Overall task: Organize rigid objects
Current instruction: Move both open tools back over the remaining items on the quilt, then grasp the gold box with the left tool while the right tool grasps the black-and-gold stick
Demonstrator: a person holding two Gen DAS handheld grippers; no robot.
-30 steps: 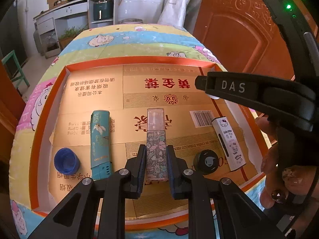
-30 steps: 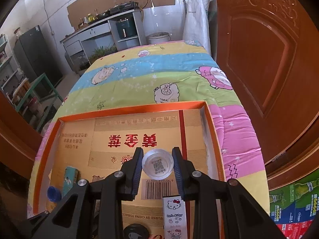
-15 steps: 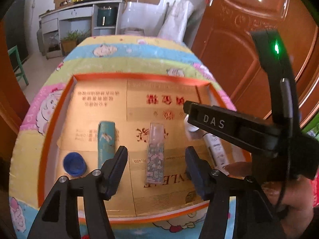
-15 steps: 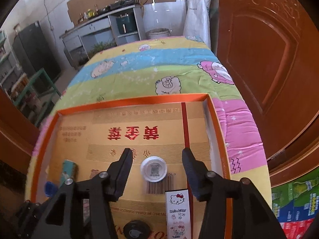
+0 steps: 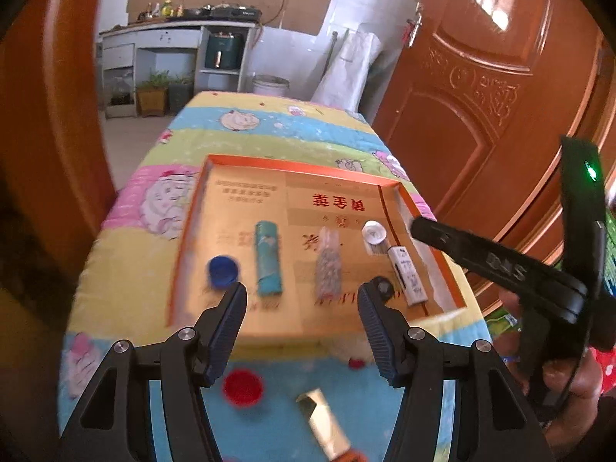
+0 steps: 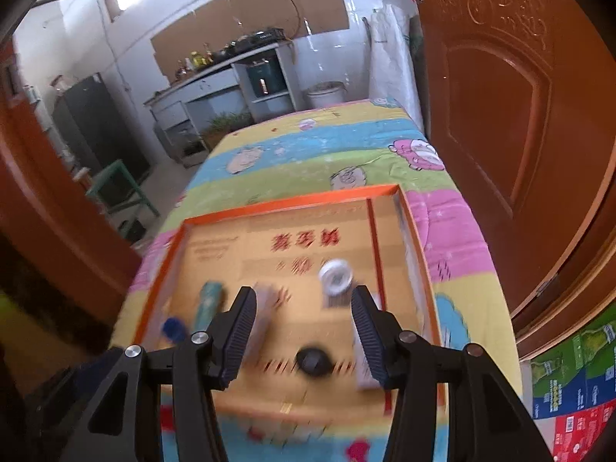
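An orange-rimmed cardboard tray [image 5: 300, 163] lies on a cartoon-print quilt. In it lie a blue cap [image 5: 222, 270], a teal tube [image 5: 267, 257], a floral spray bottle [image 5: 328, 268], a white round cap [image 5: 374, 231], a white Hello Kitty box [image 5: 407, 275] and a black cap [image 6: 313, 360]. My left gripper [image 5: 302, 327] is open and empty, pulled back above the tray's near edge. My right gripper [image 6: 304, 337] is open and empty, above the near part of the tray [image 6: 288, 200], with the white cap [image 6: 335, 277] lying beyond it.
A red cap [image 5: 242, 387] and a gold-and-white box [image 5: 323, 425] lie on the quilt in front of the tray. A brown wooden door [image 6: 519, 115] stands close on the right. A counter [image 5: 173, 50] stands at the far end of the room.
Both grippers opened, letting go of the floral bottle and the white cap, then pulled back and up from the tray. The red cap and gold box came into the left view.
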